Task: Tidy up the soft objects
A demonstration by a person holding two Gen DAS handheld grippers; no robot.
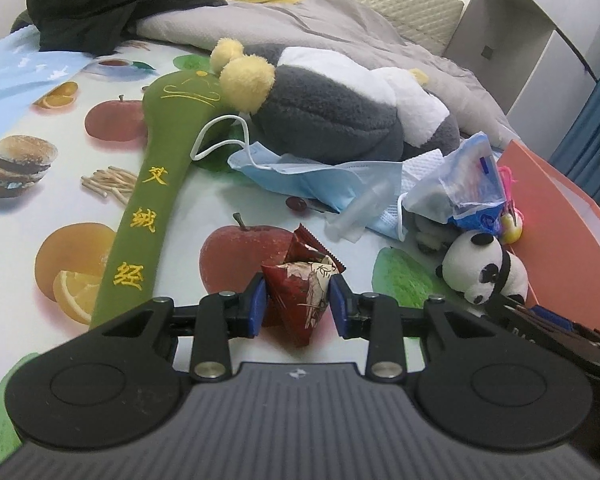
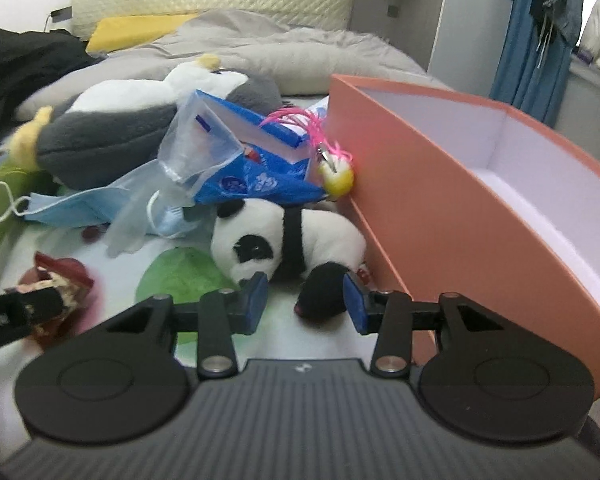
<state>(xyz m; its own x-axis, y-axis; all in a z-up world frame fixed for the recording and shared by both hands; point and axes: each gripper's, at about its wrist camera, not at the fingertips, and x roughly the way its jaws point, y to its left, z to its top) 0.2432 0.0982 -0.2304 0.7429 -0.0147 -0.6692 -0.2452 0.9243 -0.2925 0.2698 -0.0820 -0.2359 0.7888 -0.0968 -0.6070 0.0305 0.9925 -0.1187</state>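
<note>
On bed near left, left gripper (image 1: pixel 298 304) clamped on red packet (image 1: pixel 306 292), right gripper (image 2: pixel 306 300) part open, unloaded, around panda (image 2: pixel 276 240) hind leg, beside orange box (image 2: pixel 440 208).

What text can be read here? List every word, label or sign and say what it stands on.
"艾绒经", yellow embroidery running down the green fabric paddle.
Blue plastic bag: white print and a round logo, too blurred to read.
Red snack packet, clamped in the left hand-held gripper: pale drawings, no legible words.
Orange box: no text visible.
</note>
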